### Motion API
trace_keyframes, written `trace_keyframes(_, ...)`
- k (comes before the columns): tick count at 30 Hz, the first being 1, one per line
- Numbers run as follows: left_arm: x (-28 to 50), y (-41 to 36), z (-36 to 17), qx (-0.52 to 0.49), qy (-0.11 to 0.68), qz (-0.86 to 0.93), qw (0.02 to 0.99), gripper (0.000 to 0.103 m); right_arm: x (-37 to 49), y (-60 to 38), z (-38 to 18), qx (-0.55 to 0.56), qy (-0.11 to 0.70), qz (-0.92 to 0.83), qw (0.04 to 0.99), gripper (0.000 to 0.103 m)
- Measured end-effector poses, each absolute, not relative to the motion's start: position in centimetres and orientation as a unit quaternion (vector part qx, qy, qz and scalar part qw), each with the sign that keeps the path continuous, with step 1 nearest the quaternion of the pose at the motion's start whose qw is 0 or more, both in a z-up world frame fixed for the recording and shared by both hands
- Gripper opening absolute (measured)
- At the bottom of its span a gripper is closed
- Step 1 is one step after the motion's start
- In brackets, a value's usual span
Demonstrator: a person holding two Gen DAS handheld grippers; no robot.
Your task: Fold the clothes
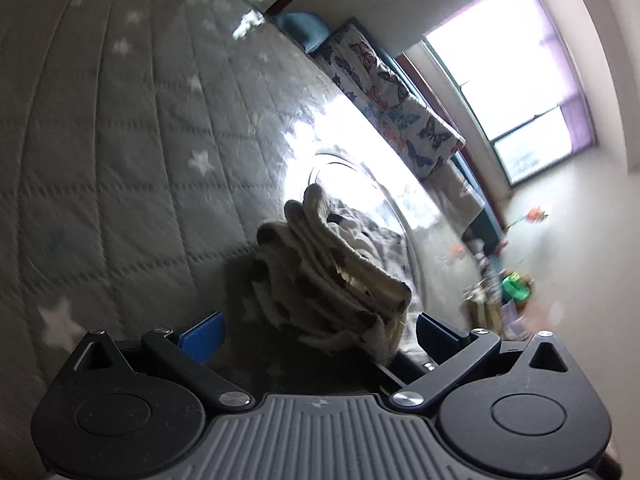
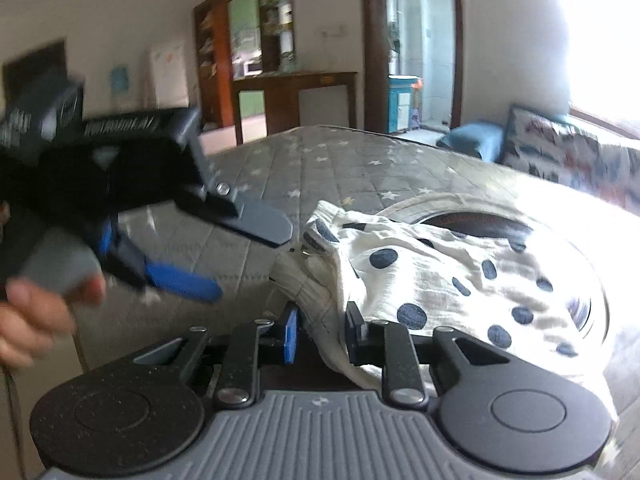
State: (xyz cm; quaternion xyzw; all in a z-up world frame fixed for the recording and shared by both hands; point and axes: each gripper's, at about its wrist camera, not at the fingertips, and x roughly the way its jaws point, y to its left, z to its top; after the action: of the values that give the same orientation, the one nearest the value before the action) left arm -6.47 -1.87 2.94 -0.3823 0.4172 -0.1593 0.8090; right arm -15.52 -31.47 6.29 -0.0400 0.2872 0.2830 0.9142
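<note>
Bed (image 1: 120,140): grey quilted cover with white stars, the largest surface in both views. Broad bare quilt lies left of and beyond the garment. In the right wrist view the far edge falls off toward a doorway and wooden shelving; the right edge is washed out by glare.

Window (image 1: 516,76): overexposed, nothing readable through it.

Butterfly-print cushion (image 1: 396,108): runs along the bed's far side, with a blue cushion (image 1: 304,28) at its end. Both are blurred.

Polka-dot garment (image 2: 448,276): white cloth with dark blue dots, bunched on the bed's sunlit part. It overlaps a round ring-shaped item (image 2: 472,216) whose nature is unclear and which the cloth partly hides. In the left wrist view the garment shows as stacked folded edges.

Right claw (image 2: 322,332): closed to a narrow gap, pinching the near hem of the garment. The contact itself is partly hidden by cloth.

Left claw (image 2: 240,260): spread wide, gripping nothing, raised above the bed left of the garment and motion-blurred. In its own view the garment's folds sit between its fingers, contact unclear.

Hand (image 2: 36,308): grips the left handle, cut off by the frame edge.
</note>
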Motion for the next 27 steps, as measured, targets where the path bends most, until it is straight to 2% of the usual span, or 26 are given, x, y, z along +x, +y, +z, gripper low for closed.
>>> trace_keyframes(8, -5.9, -2.6, 0.5, -0.478, 0.424, -0.164, 0.752, 0.103, -16.5, -34.6, 6.5, -0.006, 0.282, 0.293, 0.913, 0.021)
trace_keyframes(14, -5.4, -3.5, 0.1, -0.477, 0.428, -0.167, 0.749, 0.101, -15.0, -30.6, 6.7, -0.015, 0.282, 0.314, 0.907, 0.021)
trace_keyframes(16, -5.6, -3.4, 0.4, -0.472, 0.423, -0.171, 0.755, 0.086, -15.3, -30.5, 6.7, -0.022, 0.281, 0.316, 0.906, 0.021)
trace_keyframes(19, -5.6, -2.9, 0.0, -0.476, 0.424, -0.171, 0.751, 0.072, -15.7, -30.5, 6.8, -0.033, 0.279, 0.320, 0.905, 0.021)
trace_keyframes(20, -5.7, -2.8, -0.1, -0.479, 0.424, -0.173, 0.749, 0.070, -15.8, -30.3, 6.7, -0.041, 0.277, 0.321, 0.905, 0.021)
trace_keyframes(22, -5.8, -2.4, -0.4, -0.480, 0.423, -0.172, 0.749, 0.054, -16.1, -30.1, 6.5, -0.053, 0.278, 0.324, 0.903, 0.023)
trace_keyframes(27, -5.4, -2.1, -0.6, -0.462, 0.426, -0.163, 0.761, 0.040, -15.4, -30.9, 7.1, -0.027, 0.283, 0.333, 0.899, 0.024)
